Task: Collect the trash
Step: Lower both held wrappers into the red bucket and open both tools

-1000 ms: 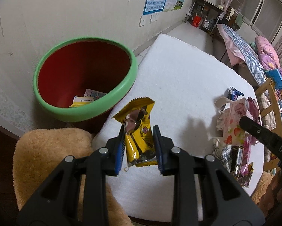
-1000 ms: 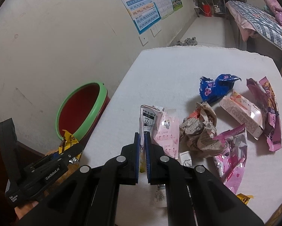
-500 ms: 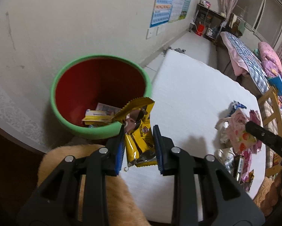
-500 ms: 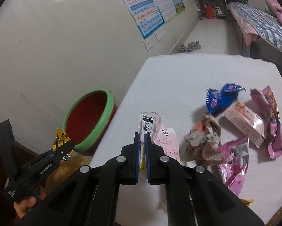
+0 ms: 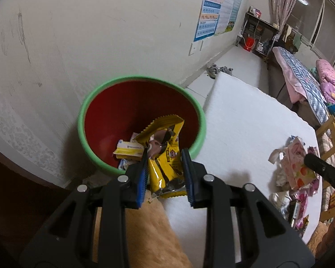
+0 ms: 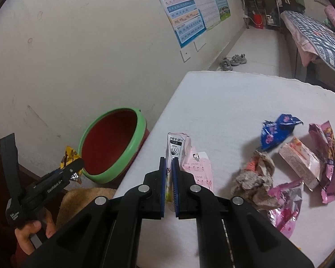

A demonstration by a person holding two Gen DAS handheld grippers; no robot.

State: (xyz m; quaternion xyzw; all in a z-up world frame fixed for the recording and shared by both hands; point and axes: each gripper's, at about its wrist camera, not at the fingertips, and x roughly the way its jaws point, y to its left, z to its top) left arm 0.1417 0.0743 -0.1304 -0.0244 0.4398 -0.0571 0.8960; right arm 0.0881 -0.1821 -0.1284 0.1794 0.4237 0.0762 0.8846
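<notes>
My left gripper [image 5: 165,169] is shut on a yellow snack wrapper [image 5: 166,156] and holds it at the near rim of the red bin with a green rim [image 5: 87,111], which has several pieces of trash inside. My right gripper [image 6: 169,172] is shut on a clear-and-white wrapper [image 6: 177,144] and holds it above the white table [image 6: 223,102]. The bin [image 6: 143,131] and left gripper [image 6: 73,168] also show in the right wrist view.
Loose trash lies on the table's right side: a blue wrapper [image 6: 277,130], a crumpled paper wad [image 6: 255,176], pink packets [image 6: 301,163] and a pink sheet [image 6: 200,172]. A tan cushion [image 5: 149,234] lies under the left gripper. The wall stands behind the bin.
My left gripper has carried the yellow wrapper from over the table's edge to the bin's near rim. My right gripper has risen with its wrapper still pinched.
</notes>
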